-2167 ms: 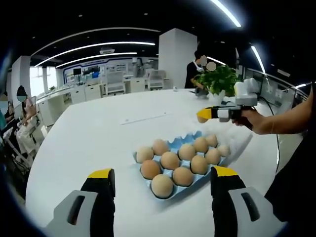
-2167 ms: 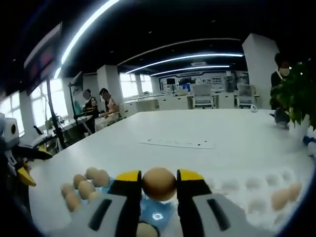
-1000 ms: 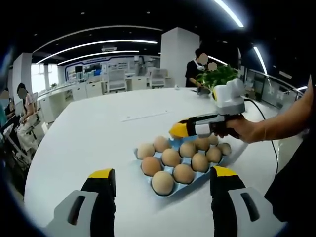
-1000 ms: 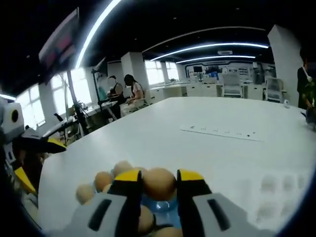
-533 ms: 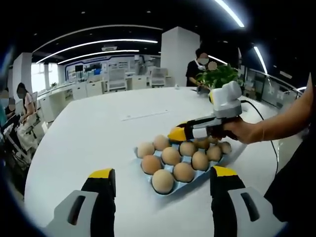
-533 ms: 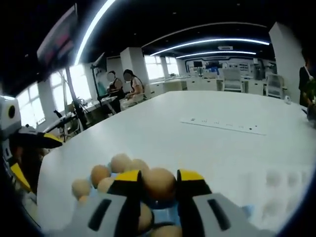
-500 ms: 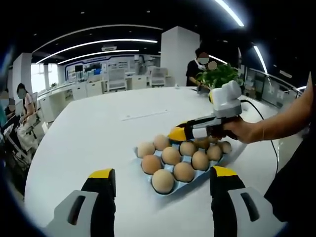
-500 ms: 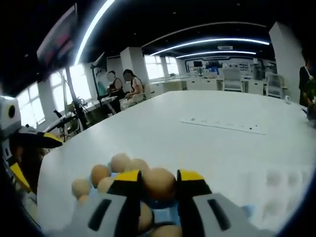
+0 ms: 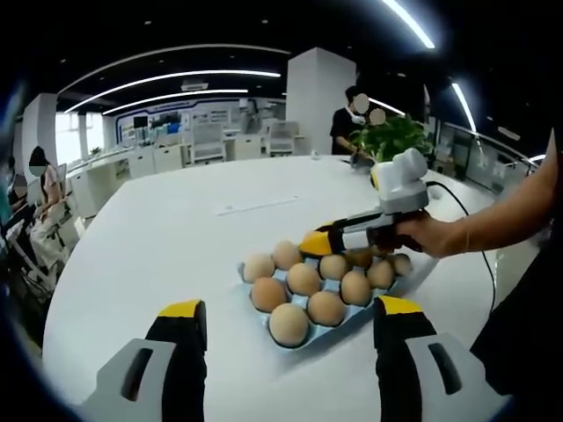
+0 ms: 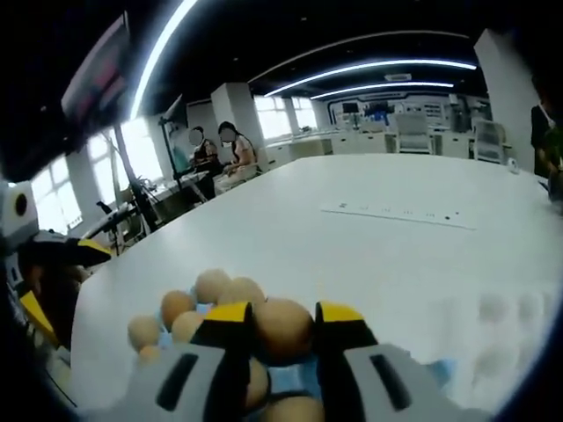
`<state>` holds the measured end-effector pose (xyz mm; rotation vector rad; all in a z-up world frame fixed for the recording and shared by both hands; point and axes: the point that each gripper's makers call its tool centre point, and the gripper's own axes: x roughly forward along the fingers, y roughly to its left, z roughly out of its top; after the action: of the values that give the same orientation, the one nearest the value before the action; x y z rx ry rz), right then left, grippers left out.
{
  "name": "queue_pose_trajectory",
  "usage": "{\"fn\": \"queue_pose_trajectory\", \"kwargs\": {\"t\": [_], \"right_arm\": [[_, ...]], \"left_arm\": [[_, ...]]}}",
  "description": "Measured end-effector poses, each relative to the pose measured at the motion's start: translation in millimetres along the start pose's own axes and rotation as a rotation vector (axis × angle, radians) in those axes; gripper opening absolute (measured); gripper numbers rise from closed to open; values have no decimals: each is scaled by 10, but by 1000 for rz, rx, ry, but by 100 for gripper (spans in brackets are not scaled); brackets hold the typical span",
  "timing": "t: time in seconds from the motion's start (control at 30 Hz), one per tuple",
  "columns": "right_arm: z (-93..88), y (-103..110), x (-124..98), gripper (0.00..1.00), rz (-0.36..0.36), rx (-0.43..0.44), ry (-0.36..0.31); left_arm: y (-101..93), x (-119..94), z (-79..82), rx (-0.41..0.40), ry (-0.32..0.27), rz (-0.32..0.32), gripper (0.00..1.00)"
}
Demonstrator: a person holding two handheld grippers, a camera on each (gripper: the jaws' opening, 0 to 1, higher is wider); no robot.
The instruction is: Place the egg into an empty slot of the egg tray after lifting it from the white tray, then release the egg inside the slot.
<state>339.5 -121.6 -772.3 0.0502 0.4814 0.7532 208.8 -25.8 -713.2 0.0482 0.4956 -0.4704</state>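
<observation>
Left gripper (image 9: 280, 321) low over the white tabletop (image 9: 167, 237), jaws spread wide and empty, blue egg tray (image 9: 327, 283) just ahead, nearly full of brown eggs. Over the tray's far side, right gripper (image 9: 310, 243) in a person's hand (image 9: 431, 236). Right gripper (image 10: 283, 318) jaws clamped on the brown egg (image 10: 283, 329) just above the egg tray (image 10: 286, 380), white tray (image 10: 501, 321) off to the right.
</observation>
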Motion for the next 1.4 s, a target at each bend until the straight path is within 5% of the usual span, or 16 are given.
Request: {"fn": "queue_pose_trajectory", "kwargs": {"t": [0.97, 1.2, 1.4], "right_arm": [[2, -20, -247, 27, 32, -15, -4], [112, -314, -490, 27, -78, -27, -83], [191, -887, -870, 27, -270, -23, -150]], "left_arm": [[-72, 21, 60, 12, -14, -17, 78], [-74, 35, 63, 16, -15, -20, 78], [-77, 43, 76, 21, -16, -20, 78]]}}
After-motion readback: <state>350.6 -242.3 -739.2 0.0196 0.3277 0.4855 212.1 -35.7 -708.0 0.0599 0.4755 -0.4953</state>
